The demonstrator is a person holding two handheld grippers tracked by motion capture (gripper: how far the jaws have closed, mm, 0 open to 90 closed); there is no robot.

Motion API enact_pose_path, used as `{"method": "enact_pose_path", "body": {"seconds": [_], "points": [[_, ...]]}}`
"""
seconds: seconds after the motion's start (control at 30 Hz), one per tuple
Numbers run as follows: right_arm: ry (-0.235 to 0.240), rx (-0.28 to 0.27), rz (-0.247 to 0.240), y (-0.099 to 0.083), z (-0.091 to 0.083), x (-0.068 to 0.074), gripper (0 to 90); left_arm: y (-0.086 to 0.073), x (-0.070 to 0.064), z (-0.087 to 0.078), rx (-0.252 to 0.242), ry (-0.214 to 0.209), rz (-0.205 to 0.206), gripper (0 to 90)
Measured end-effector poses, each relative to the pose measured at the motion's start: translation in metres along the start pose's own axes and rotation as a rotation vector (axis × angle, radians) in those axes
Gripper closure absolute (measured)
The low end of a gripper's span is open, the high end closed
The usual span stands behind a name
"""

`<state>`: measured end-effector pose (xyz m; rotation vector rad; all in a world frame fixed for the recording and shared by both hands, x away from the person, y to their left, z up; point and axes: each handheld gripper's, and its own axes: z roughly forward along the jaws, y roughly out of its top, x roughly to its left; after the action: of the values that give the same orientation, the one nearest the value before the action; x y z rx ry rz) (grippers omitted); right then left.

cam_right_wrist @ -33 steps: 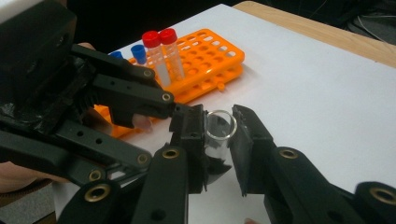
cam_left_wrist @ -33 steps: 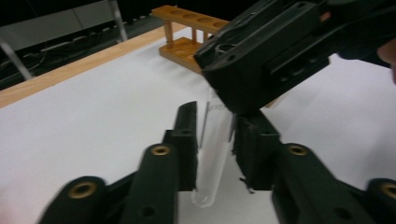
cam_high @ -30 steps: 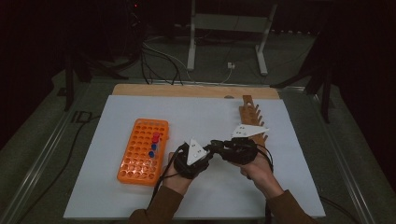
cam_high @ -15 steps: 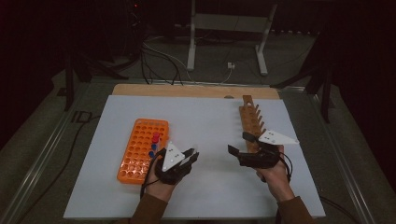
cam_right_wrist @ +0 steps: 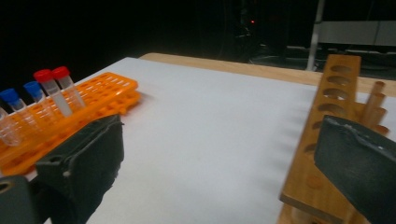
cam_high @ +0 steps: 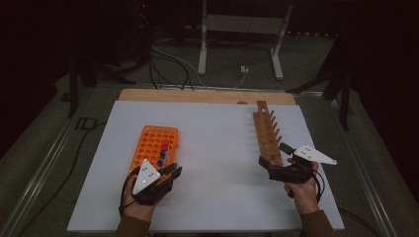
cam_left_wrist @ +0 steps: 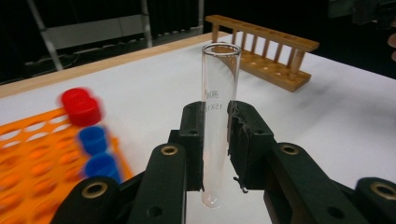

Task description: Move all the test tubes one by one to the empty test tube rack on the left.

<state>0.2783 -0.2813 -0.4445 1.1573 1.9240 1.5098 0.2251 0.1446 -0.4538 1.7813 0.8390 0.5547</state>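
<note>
Left gripper [cam_high: 170, 174] clamped an upright glass test tube [cam_left_wrist: 218, 107], just right of the orange rack [cam_high: 148, 146]. Right gripper [cam_high: 271, 164] jaws were apart at the wooden rack's [cam_high: 267, 134] near end.

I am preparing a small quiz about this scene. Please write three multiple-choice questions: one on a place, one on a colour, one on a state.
1. Where does the wooden rack stand on the table?
A. on the person's right side
B. on the person's left side
C. on top of the orange rack

2. What colours are the caps of the tubes in the orange rack?
A. green and yellow
B. red and blue
C. all white

3. What is the left claw doing?
A. open, holding nothing
B. shut on a glass test tube
C. shut on a red cap

Answers: 1 A, the high view shows it by the right claw; 2 B, red and blue caps show; 3 B, the test tube stands upright, uncapped, between its jaws.
</note>
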Motion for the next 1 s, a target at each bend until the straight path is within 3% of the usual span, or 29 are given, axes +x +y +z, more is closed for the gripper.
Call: {"method": "enact_pose_path", "body": {"seconds": [0.23, 0.57, 0.67, 0.8, 1.0], "points": [[-0.015, 0.010, 0.006, -0.004, -0.003, -0.003, 0.0, -0.012, 0.008, -0.018, 0.001, 0.018, -0.017, 76.3], [-0.008, 0.022, -0.009, -0.006, -0.001, 0.002, 0.0, -0.025, 0.011, -0.024, 0.064, 0.062, 0.011, 76.3], [-0.013, 0.023, -0.010, -0.006, -0.002, 0.001, 0.0, -0.029, 0.011, -0.023, 0.102, 0.075, 0.008, 76.3], [-0.012, 0.023, -0.009, -0.007, -0.003, 0.000, 0.0, -0.036, 0.010, -0.017, 0.200, 0.088, 0.017, 76.5], [-0.019, 0.019, -0.012, -0.007, -0.005, 0.000, 0.0, -0.039, 0.012, -0.014, 0.268, 0.092, -0.003, 77.1]]}}
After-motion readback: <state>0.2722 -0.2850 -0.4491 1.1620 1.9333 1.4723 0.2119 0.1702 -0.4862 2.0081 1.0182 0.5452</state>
